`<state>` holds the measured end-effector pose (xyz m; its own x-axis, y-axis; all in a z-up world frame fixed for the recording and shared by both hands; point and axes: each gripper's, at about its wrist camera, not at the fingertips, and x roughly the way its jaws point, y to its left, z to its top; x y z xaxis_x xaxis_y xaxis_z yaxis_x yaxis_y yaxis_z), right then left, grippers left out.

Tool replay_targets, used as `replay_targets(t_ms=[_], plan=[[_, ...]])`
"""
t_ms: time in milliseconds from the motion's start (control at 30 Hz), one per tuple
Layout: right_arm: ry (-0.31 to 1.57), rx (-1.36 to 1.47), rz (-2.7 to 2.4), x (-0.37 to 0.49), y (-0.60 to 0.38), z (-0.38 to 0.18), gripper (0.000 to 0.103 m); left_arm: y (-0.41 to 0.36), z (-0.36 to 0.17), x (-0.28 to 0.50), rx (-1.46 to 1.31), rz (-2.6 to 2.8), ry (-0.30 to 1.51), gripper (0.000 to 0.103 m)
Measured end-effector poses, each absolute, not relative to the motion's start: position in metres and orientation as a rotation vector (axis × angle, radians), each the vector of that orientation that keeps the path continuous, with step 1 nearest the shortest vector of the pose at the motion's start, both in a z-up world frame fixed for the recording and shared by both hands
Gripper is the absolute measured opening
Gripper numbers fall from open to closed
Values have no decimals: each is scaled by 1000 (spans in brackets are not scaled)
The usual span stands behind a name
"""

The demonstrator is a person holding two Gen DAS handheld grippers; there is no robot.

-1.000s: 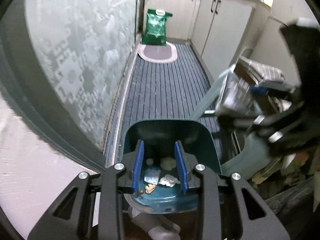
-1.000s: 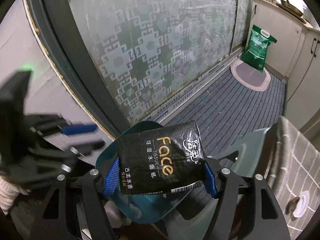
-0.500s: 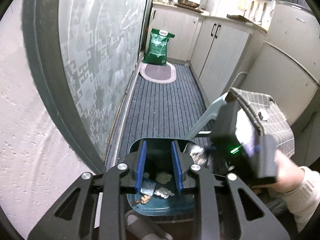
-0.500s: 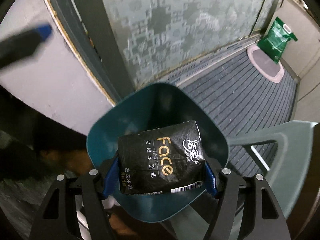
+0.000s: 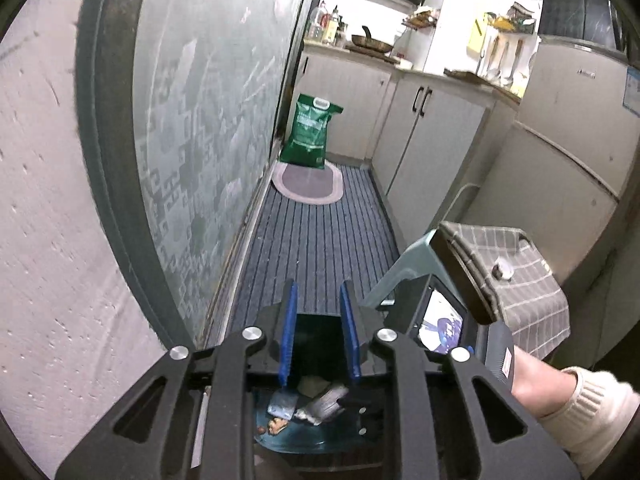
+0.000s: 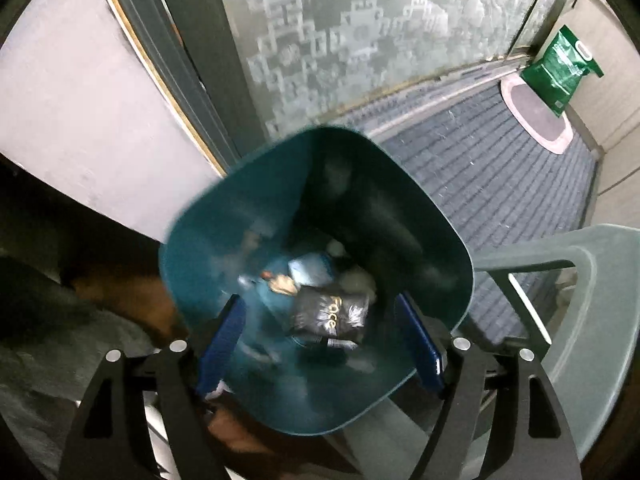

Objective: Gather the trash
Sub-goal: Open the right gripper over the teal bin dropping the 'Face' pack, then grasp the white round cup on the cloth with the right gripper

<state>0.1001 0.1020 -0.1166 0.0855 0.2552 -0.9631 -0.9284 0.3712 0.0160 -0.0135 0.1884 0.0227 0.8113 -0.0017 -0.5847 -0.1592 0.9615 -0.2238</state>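
lying blurred in teal bin (image 6: pixel 436 240) black tissue pack (image 6: pixel 330 312), right hand-held gripper (image 6: pixel 320 344) opening empty, left hand-held gripper (image 5: pixel 318 332) narrowed, empty

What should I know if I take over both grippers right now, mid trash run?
Right gripper: jaws opening over the teal bin, nothing between them.
Left gripper: narrow gap, nothing held, pointing along the floor beyond the bin.
Black tissue pack: lying inside the bin on the other scraps, clear of both pads.
Done: the pack is dropped in.
Left: lift the right gripper clear and look for more trash; none is visible on the striped floor mat in these views. A small item on the checked cloth is too small to identify.
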Motion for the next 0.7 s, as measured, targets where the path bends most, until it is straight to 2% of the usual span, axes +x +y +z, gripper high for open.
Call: replay_targets(t_ms=[167, 233, 267, 400, 500, 700], plan=[[1077, -663, 1059, 100, 95, -83, 77, 185, 36, -15, -285, 81, 577, 31], [1024, -607, 1071, 101, 87, -61, 77, 181, 40, -12, -283, 83, 566, 43], [1002, -585, 1071, 103, 83, -52, 77, 179, 41, -12, -288, 81, 558, 45], [898, -516, 1074, 108, 65, -15, 77, 168, 51, -7, -290, 74, 523, 47], [825, -457, 1052, 119, 37, 15, 72, 156, 59, 1, -296, 56, 501, 49], [765, -374, 957, 153, -19, 49, 69, 118, 66, 24, -264, -1, 496, 52]])
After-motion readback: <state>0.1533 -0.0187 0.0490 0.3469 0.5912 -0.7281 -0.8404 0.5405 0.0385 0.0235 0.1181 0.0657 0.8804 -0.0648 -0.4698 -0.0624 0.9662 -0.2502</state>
